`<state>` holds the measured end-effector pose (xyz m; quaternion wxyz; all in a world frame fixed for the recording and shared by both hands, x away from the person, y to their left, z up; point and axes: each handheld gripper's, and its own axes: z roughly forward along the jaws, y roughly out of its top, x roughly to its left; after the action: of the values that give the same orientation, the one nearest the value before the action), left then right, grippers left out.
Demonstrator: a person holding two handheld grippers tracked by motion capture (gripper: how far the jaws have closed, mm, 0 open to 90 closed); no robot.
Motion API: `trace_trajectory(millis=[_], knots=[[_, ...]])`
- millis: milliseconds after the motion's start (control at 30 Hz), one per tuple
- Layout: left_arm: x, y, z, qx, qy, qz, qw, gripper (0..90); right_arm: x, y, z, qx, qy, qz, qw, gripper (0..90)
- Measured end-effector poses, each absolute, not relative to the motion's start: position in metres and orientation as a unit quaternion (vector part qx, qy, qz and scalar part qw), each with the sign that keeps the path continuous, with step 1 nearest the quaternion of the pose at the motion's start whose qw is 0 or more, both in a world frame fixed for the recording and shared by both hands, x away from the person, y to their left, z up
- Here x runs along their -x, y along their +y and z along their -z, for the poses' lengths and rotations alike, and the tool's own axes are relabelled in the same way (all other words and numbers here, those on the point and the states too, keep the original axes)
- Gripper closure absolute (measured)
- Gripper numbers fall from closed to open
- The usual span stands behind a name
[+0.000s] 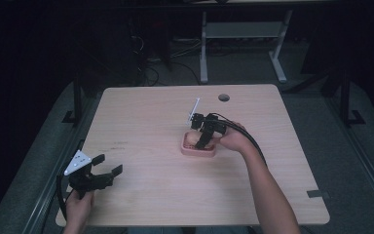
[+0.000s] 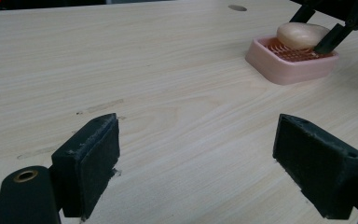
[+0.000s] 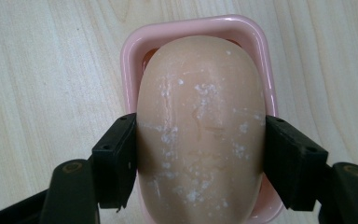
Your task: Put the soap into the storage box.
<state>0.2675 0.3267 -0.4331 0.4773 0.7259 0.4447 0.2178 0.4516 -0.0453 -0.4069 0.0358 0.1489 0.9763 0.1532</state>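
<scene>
A pale tan bar of soap (image 3: 200,126) with white flecks sits over a pink soap dish (image 3: 131,56). My right gripper (image 3: 200,161) is shut on it, with a black pad pressed on each long side. From the high view, the dish (image 1: 198,151) lies at the middle of the table, slightly right, with the right gripper (image 1: 203,140) pointing down into it. In the left gripper view the soap (image 2: 298,33) lies tilted on the dish's (image 2: 284,70) ribbed inside; whether it rests there or hangs just above I cannot tell. My left gripper (image 1: 108,164) stands open near the front left corner, jaws wide apart (image 2: 198,158) over bare wood.
The light wooden table (image 1: 146,195) has a round cable hole (image 1: 224,97) near its far edge and faint dark scuffs (image 1: 114,145) at the left. Beyond the far edge, a white desk frame (image 1: 204,48) and cables lie on the dark floor.
</scene>
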Motion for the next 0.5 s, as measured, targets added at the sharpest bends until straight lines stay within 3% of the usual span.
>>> trace_trajectory(millis=[500], knots=[[-0.2681, 0.3255, 0.4335, -0.726, 0.445, -0.217, 0.478, 14.3, -0.4525, -0.0433, 0.4121, -0.152, 0.977, -0.144, 0.037, 31.8]])
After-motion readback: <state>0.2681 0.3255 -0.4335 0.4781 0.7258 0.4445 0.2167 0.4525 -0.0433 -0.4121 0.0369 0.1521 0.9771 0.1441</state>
